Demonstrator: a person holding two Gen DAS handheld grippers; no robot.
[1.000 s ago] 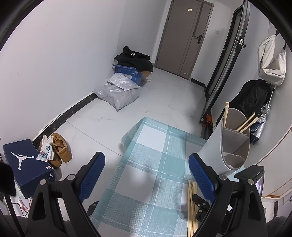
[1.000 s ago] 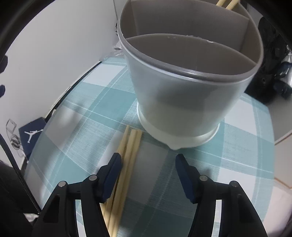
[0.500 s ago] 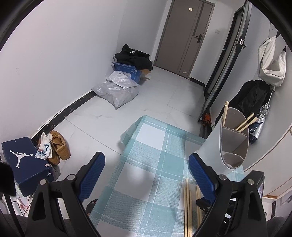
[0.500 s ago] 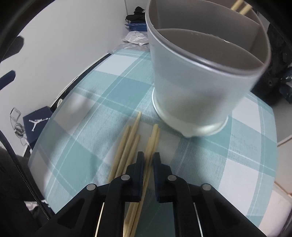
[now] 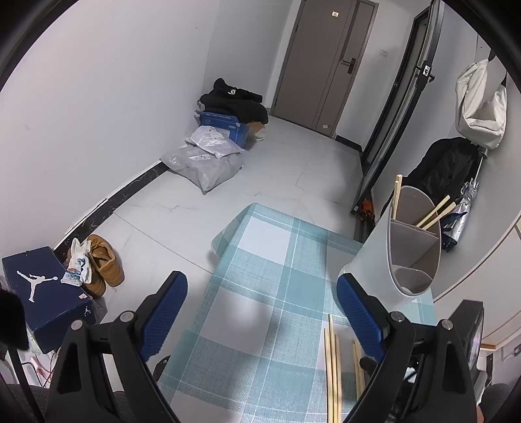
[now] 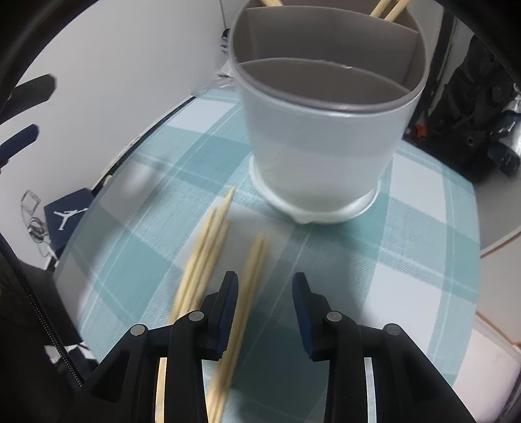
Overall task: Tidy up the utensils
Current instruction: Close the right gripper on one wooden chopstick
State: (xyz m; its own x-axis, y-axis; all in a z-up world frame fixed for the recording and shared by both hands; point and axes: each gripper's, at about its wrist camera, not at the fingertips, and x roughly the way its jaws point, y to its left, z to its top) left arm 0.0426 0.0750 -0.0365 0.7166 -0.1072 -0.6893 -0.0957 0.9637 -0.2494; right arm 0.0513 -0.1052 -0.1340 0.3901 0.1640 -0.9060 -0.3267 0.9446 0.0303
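A grey divided utensil holder [image 6: 325,140] stands on the teal plaid tablecloth [image 6: 407,260], with chopsticks [image 6: 389,8] leaning in its far compartment. Two groups of wooden chopsticks lie loose in front of it: a bundle [image 6: 208,247] to the left and a pair [image 6: 252,273] beside it. My right gripper [image 6: 263,293] hovers low over the pair. Its jaws are opening; the pair runs beside the left finger [image 6: 228,299], and the pads do not press on it. My left gripper [image 5: 260,309] is wide open and empty above the cloth, with the holder [image 5: 374,257] to its right and loose chopsticks [image 5: 332,364] below.
The tablecloth [image 5: 270,260] ends just past the holder, with tiled floor beyond. A blue shoebox [image 5: 42,293] and brown shoes [image 5: 104,263] sit on the floor at left. Bags and a blue box [image 5: 221,123] lie by the far wall. Coats [image 5: 449,166] hang at right.
The right gripper closed on a pair of chopsticks half a second ago and has since parted its fingers. That pair now lies apart from the bundle. The left gripper has not moved.
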